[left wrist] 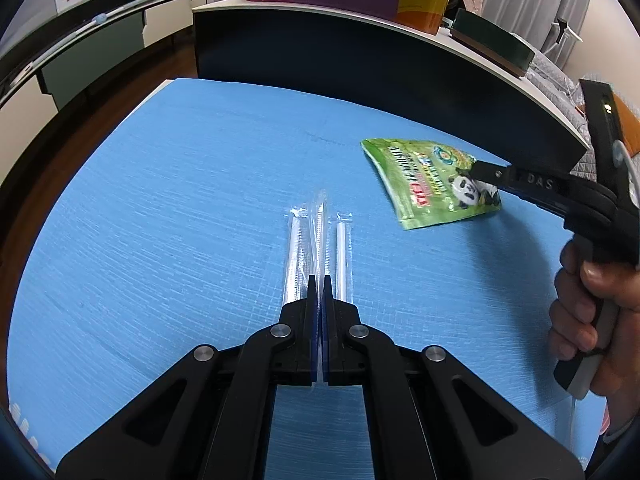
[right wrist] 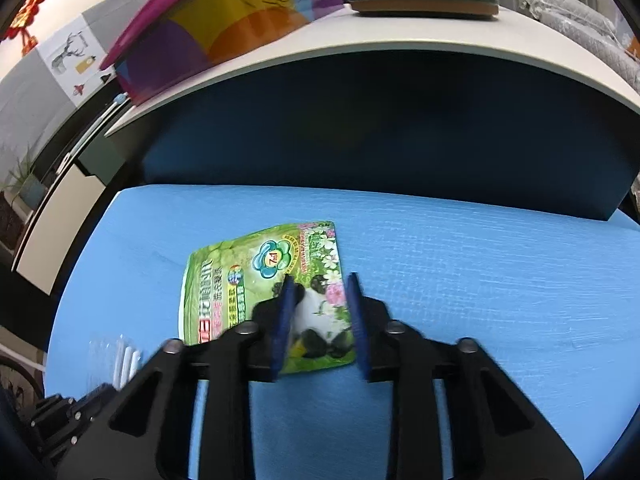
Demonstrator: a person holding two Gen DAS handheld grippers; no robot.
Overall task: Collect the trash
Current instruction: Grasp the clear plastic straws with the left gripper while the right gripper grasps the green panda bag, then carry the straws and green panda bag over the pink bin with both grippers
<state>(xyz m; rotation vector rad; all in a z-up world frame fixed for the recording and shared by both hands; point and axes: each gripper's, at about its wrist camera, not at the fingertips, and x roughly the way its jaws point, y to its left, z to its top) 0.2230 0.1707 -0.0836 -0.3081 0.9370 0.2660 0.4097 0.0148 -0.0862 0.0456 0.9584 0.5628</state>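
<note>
Green pouch point(right wrist: 264, 296) looks light, limp, slippery; our right gripper point(right wrist: 320, 312) straddles its near-right corner, jaws narrow, not yet pinching; left gripper point(left wrist: 320, 292) clamps straw wrappers point(left wrist: 318, 240).

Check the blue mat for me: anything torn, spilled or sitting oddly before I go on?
Nothing spilled or torn. The green packet lies flat but skewed on the blue mat, its near corner between the right gripper pads. Two wrapped straws lie side by side; the left gripper is shut on a clear wrapper.

Right hand-held gripper point(right wrist: 320, 300) straddles green pouch point(right wrist: 240, 280) on blue mat point(right wrist: 480, 280).
</note>
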